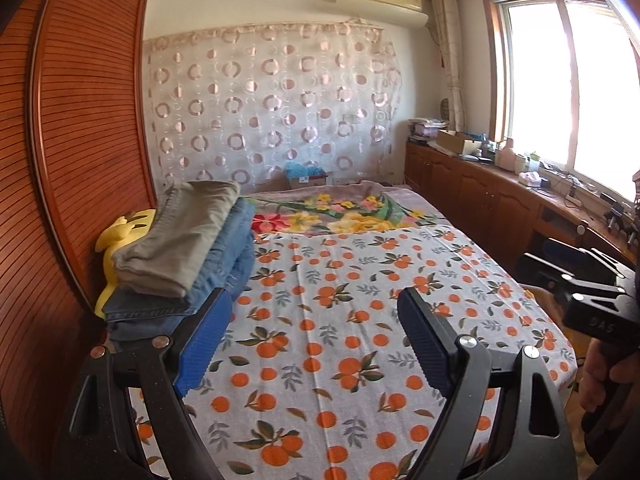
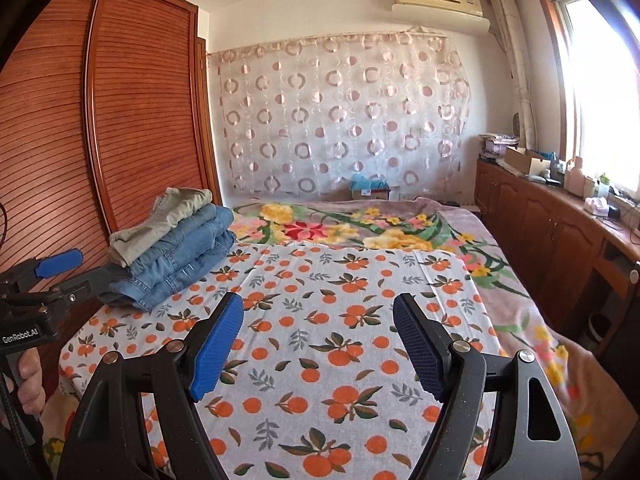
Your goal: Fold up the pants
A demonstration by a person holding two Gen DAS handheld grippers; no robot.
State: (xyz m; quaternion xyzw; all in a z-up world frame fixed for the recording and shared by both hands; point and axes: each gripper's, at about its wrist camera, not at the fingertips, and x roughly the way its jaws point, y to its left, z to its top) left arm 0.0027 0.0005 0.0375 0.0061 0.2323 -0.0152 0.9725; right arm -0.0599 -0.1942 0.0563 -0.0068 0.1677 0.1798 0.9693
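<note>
A stack of folded pants [image 1: 188,256] [image 2: 176,248] lies at the left side of the bed, beside the wardrobe: grey-green pants [image 1: 184,236] [image 2: 160,222] on top, several blue jeans [image 1: 224,264] [image 2: 188,260] beneath. My left gripper [image 1: 312,312] hovers open above the orange-print sheet [image 1: 340,320], with nothing between its blue pads; its left finger [image 1: 208,328] is just right of the stack. My right gripper [image 2: 318,316] is also open and empty over the sheet [image 2: 320,352]. Each gripper shows in the other's view at the frame edge [image 1: 592,300] [image 2: 52,276].
A tall wooden wardrobe [image 1: 80,140] [image 2: 100,120] stands close along the bed's left side. A yellow soft toy [image 1: 120,232] lies behind the stack. A floral blanket [image 1: 340,208] [image 2: 360,224] covers the bed's far end. Low cabinets [image 1: 480,192] [image 2: 540,216] with clutter run under the window on the right.
</note>
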